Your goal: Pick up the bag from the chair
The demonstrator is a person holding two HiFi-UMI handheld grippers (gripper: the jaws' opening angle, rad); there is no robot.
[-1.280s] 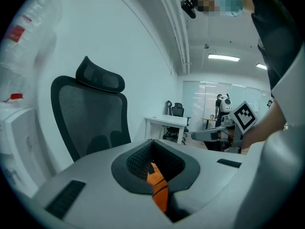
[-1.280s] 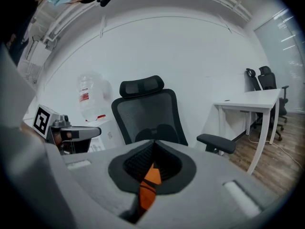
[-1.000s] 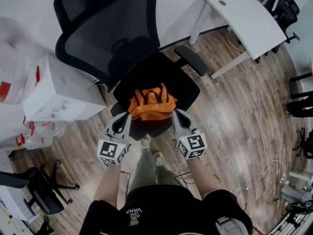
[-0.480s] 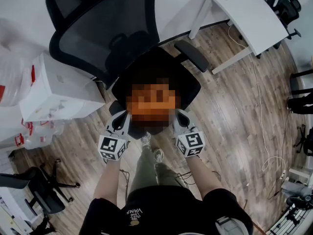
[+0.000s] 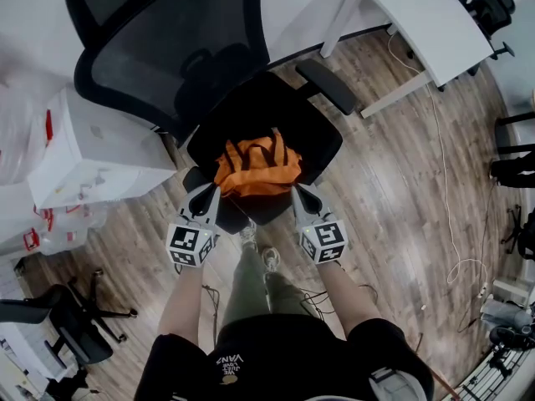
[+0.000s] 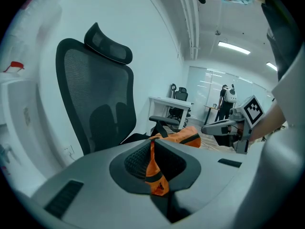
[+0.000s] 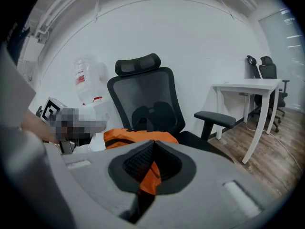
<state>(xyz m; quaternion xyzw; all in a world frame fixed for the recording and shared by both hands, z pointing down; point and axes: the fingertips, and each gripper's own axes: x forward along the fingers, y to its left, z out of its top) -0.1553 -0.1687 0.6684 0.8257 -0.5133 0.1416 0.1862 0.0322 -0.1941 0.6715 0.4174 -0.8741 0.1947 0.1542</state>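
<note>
An orange bag (image 5: 257,170) with dark straps lies at the front of the black office chair's seat (image 5: 284,115). My left gripper (image 5: 213,192) is at the bag's left end and my right gripper (image 5: 298,192) at its right end. In the left gripper view, a fold of orange fabric (image 6: 155,171) is pinched in the left gripper (image 6: 153,149); its jaws have just been opening a little. The bag's body (image 6: 183,138) lies beyond them. The right gripper (image 7: 152,149) is shut on another orange fold (image 7: 148,173), with the bag (image 7: 138,136) behind it.
The chair's mesh back (image 5: 175,53) rises behind the seat, and an armrest (image 5: 326,86) juts out at the right. White boxes (image 5: 92,149) stand at the left, a white desk (image 5: 426,23) at the upper right. My shoes (image 5: 259,253) are under the seat's front edge.
Both grippers have sunk together with the bag between them, and the bag now sits lower on the seat. Neither has let go.
</note>
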